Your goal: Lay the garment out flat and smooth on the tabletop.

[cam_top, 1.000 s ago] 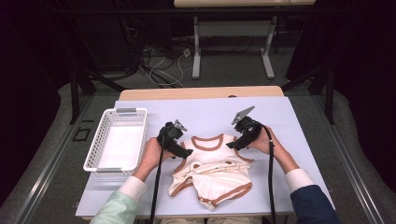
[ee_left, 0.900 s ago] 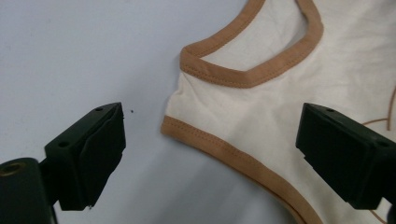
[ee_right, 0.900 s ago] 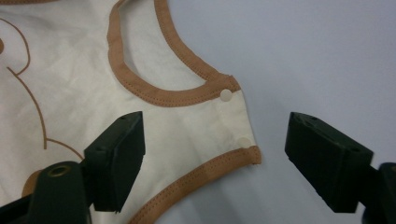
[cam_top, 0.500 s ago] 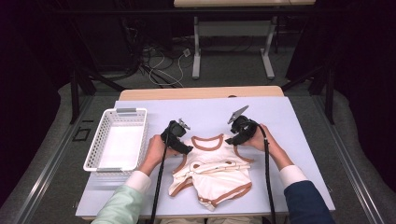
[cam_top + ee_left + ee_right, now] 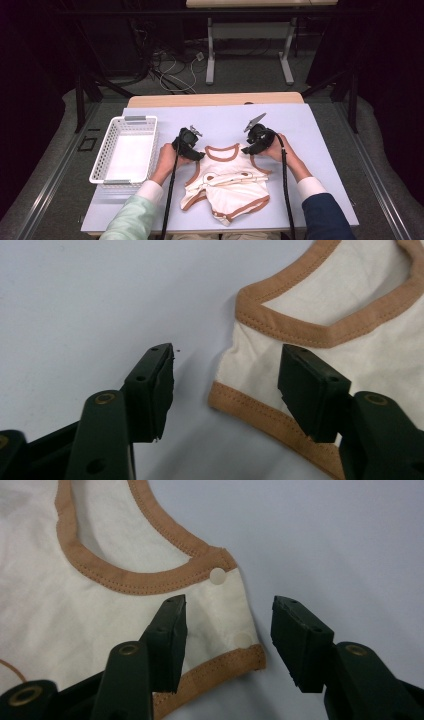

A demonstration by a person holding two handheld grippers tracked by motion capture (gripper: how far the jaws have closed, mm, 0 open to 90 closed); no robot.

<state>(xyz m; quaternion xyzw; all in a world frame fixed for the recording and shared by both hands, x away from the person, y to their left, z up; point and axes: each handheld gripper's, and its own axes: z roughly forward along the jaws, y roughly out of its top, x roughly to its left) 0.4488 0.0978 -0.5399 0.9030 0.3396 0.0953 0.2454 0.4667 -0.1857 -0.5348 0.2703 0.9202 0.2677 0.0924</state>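
Observation:
A small cream baby bodysuit [image 5: 227, 185] with tan trim lies crumpled on the pale blue tabletop [image 5: 320, 130], neckline toward the far side. My left gripper [image 5: 196, 156] hovers open at its left shoulder strap [image 5: 250, 365], one jaw over bare table, the other over the cloth. My right gripper [image 5: 248, 149] hovers open at the right shoulder strap [image 5: 225, 605], which carries two white snap buttons [image 5: 217, 576]; its jaws straddle the strap's tan-edged corner. Neither gripper holds anything.
An empty white mesh basket [image 5: 102, 155] stands at the table's left side. Table legs and loose cables [image 5: 170, 65] lie on the floor beyond the far edge.
Both grippers have come down and inward toward the bodysuit's shoulders. The bodysuit has not moved.

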